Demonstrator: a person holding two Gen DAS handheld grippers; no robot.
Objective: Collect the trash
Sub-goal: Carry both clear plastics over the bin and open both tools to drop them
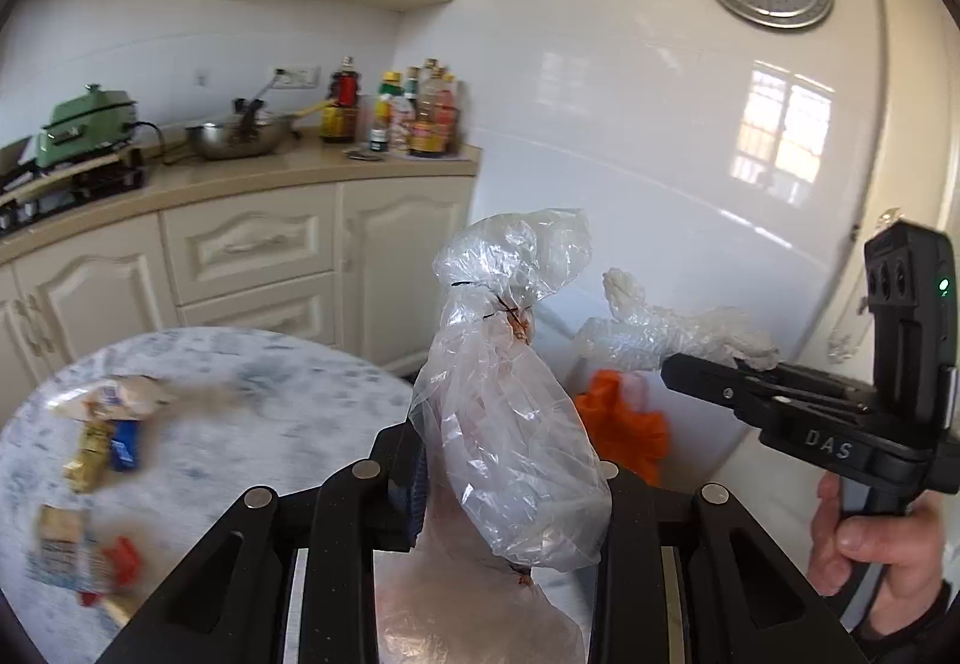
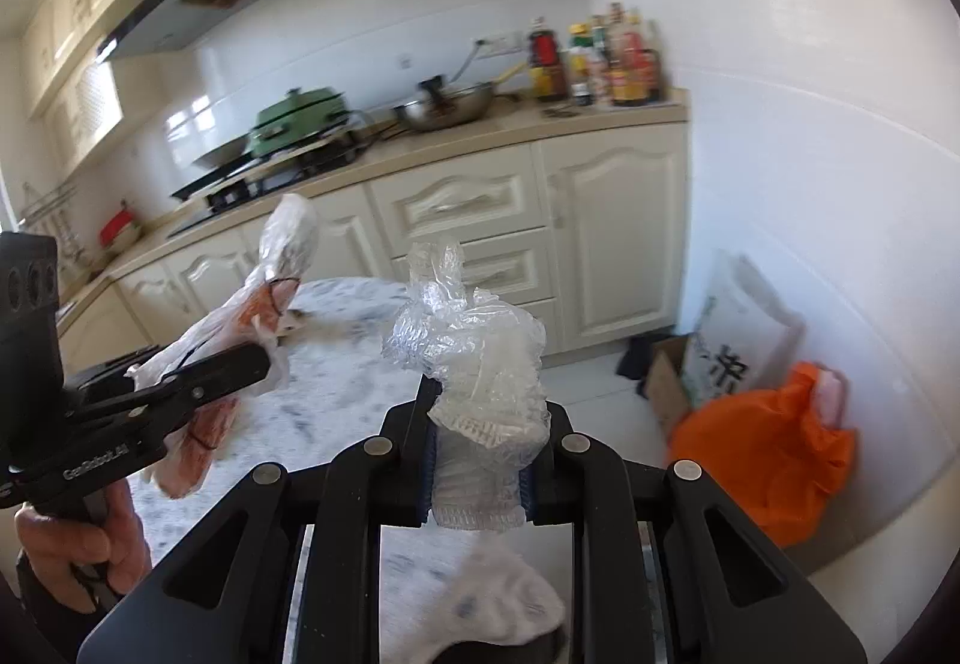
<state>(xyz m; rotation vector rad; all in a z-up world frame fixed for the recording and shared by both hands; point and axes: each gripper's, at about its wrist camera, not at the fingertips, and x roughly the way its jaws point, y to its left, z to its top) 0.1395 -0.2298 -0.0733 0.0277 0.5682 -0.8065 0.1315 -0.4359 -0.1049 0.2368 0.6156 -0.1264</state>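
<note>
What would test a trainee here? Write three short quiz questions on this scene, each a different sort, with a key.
1. True or false: the left gripper is shut on a clear bag.
2. Multiple choice: where is the orange bag? A) on the table B) on the floor by the wall C) on the counter
3. Fill in: the right gripper holds crumpled clear ____.

Key: 1 true; 2 B; 3 plastic. More trash lies on the round table.
</note>
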